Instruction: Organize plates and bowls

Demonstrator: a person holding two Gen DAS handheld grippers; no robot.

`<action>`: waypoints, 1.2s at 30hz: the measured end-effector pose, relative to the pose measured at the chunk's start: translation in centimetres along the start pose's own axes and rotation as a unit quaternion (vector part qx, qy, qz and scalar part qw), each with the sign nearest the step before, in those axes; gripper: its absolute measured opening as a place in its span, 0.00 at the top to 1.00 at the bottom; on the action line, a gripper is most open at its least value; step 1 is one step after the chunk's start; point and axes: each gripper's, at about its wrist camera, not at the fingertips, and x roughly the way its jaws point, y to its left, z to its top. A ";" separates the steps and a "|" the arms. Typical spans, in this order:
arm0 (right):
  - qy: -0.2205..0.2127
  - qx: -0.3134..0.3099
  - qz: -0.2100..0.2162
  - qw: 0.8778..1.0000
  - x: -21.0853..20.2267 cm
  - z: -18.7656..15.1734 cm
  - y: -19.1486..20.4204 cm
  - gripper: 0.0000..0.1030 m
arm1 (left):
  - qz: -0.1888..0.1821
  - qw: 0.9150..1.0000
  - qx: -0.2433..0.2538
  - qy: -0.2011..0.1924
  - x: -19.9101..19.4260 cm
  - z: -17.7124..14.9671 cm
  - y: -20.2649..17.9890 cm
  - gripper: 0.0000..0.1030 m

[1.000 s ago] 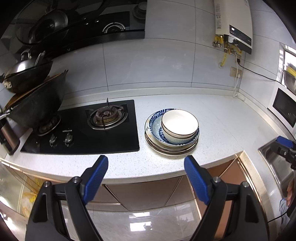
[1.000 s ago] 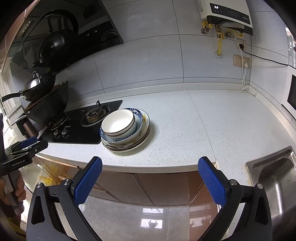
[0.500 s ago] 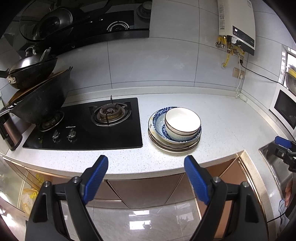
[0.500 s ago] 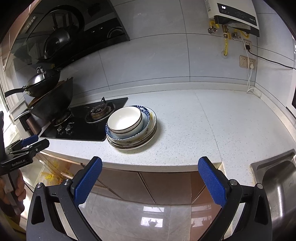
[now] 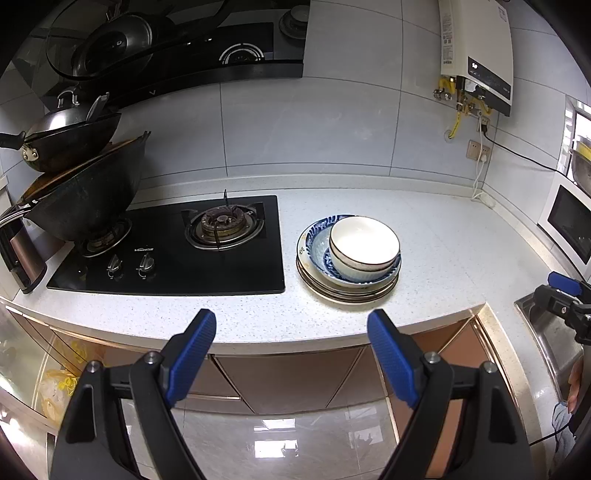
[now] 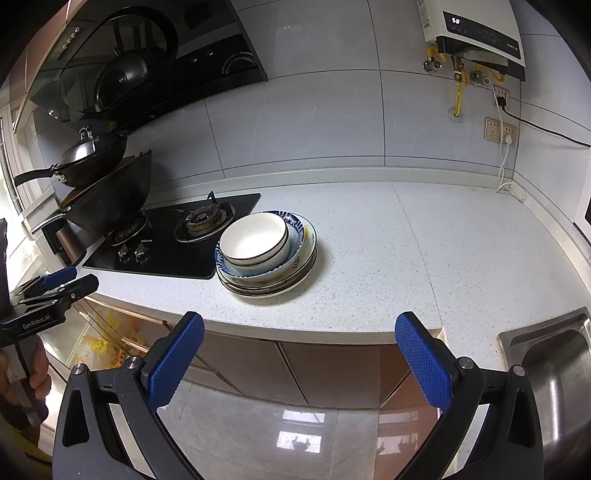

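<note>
A white bowl with a dark rim (image 5: 364, 242) (image 6: 255, 238) sits tilted in a blue-patterned bowl (image 5: 317, 245) (image 6: 295, 240) on a stack of plates (image 5: 347, 291) (image 6: 269, 286) on the white counter, right of the hob. My left gripper (image 5: 291, 339) is open and empty, in front of the counter edge, short of the stack. My right gripper (image 6: 299, 343) is open and empty, also in front of the counter edge. Each gripper shows at the side of the other's view: the right gripper (image 5: 565, 291) and the left gripper (image 6: 55, 284).
A black gas hob (image 5: 177, 243) lies left of the stack, with stacked woks (image 5: 81, 184) on its left burner. A steel sink (image 6: 554, 365) is at the right. A water heater (image 6: 476, 33) and sockets hang on the tiled wall. Cabinets stand below the counter.
Both grippers have moved closer to the counter, so the dish stack looks larger and nearer. Both stay open. The dishes have not moved.
</note>
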 end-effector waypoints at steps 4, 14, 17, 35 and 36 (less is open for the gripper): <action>0.002 0.001 -0.001 1.000 0.0 -0.1 -0.1 0.01 | -0.001 1.000 0.001 0.002 -0.1 -0.1 -0.2 0.19; 0.003 0.004 -0.005 1.000 -0.3 -0.3 -0.2 0.01 | 0.000 1.000 0.001 0.004 -0.2 -0.2 -0.6 0.19; 0.003 0.003 -0.006 1.000 -0.3 -0.3 -0.2 0.01 | -0.003 1.000 -0.001 0.005 -0.3 -0.4 -0.7 0.19; 0.004 0.003 -0.008 1.000 -0.6 -0.8 0.1 0.01 | -0.001 0.999 -0.042 0.007 -0.8 -0.6 0.8 0.18; 0.005 0.003 -0.007 1.000 -0.6 -0.9 0.1 0.01 | 0.004 0.999 -0.044 0.007 -0.8 -0.6 0.9 0.18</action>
